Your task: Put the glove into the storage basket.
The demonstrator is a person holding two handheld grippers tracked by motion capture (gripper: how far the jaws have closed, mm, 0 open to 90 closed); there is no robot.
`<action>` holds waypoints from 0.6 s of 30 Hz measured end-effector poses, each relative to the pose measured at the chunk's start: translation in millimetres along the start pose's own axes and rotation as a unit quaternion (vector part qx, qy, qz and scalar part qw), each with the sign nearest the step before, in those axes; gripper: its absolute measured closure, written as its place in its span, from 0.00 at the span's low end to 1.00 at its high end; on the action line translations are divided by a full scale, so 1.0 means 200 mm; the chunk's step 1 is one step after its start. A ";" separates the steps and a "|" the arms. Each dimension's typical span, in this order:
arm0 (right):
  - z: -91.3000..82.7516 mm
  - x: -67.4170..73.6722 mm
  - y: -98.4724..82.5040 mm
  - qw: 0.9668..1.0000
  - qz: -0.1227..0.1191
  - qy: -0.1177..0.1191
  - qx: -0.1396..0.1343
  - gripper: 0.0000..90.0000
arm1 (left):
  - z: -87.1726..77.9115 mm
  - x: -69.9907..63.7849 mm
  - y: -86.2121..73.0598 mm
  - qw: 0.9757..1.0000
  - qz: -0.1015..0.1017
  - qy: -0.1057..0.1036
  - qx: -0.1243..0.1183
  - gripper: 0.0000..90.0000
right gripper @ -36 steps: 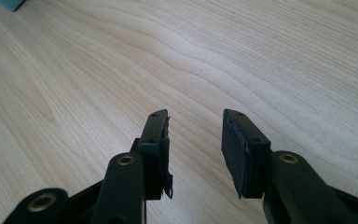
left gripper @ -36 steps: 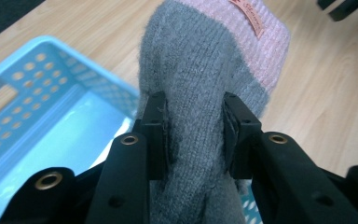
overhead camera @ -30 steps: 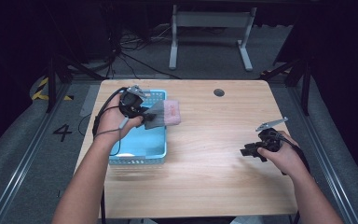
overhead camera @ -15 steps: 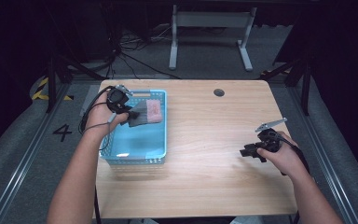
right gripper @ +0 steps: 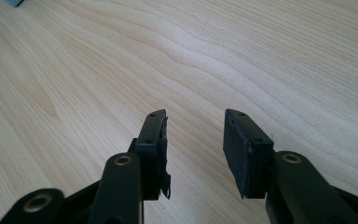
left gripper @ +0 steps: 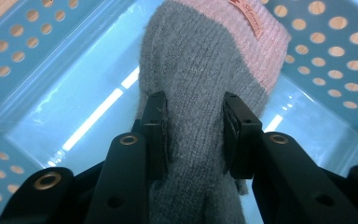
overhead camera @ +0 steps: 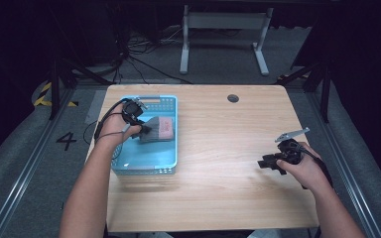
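Note:
A grey knitted sock with a pink cuff (overhead camera: pixel 159 129) hangs low inside the blue perforated basket (overhead camera: pixel 144 169) at the table's left. My left gripper (overhead camera: pixel 145 131) is shut on its grey part. In the left gripper view both pads (left gripper: pixel 156 130) press into the knit of the sock (left gripper: pixel 205 70), with the basket's floor and walls (left gripper: pixel 326 84) right behind it. My right gripper (overhead camera: pixel 266 163) rests low over the bare wooden table (overhead camera: pixel 218 148) at the right. Its jaws stand open, and the right gripper (right gripper: pixel 193 140) has nothing but tabletop (right gripper: pixel 261 56) between them.
A round cable hole (overhead camera: pixel 233 98) sits in the tabletop near the far edge. Beyond the table, a white metal stand (overhead camera: pixel 223 29) and loose cables lie on the dark floor. A wide stretch of bare wood separates basket and right hand.
My left hand has carried the sock leftward and down, from over the basket's right rim into the basket. The right hand has stayed where it was.

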State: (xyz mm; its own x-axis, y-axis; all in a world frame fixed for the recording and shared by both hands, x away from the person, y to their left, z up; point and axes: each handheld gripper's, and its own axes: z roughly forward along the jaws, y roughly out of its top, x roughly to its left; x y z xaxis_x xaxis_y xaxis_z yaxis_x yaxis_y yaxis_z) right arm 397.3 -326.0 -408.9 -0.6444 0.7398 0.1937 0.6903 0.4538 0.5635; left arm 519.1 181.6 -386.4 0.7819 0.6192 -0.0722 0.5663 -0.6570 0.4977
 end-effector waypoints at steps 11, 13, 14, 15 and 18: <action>-0.02 0.01 -0.04 1.000 0.003 -0.006 -0.002 0.67 | 0.09 0.01 0.03 1.000 0.014 0.010 0.024 0.72; -0.02 0.01 -0.04 1.000 0.002 -0.006 -0.004 0.66 | 0.12 0.02 0.04 0.999 0.017 0.020 0.025 0.70; -0.02 0.01 -0.04 1.000 0.001 -0.006 -0.003 0.66 | 0.13 0.03 0.03 0.999 0.016 0.026 0.023 0.68; -0.02 0.01 -0.04 1.000 0.001 -0.007 -0.002 0.66 | 0.13 0.03 0.03 0.999 0.016 0.026 0.023 0.64; -0.02 0.02 -0.04 1.000 -0.003 -0.005 -0.004 0.66 | 0.16 0.03 0.04 0.999 0.024 0.042 0.003 0.58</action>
State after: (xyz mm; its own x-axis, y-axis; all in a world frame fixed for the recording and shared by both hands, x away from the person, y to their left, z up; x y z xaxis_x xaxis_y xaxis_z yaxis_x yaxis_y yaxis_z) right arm 389.3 -328.6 -409.4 -0.6445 0.7425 0.1826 0.6844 0.4537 0.5707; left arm 537.1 166.2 -410.1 0.7834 0.6210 0.0250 0.5306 -0.6891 0.4936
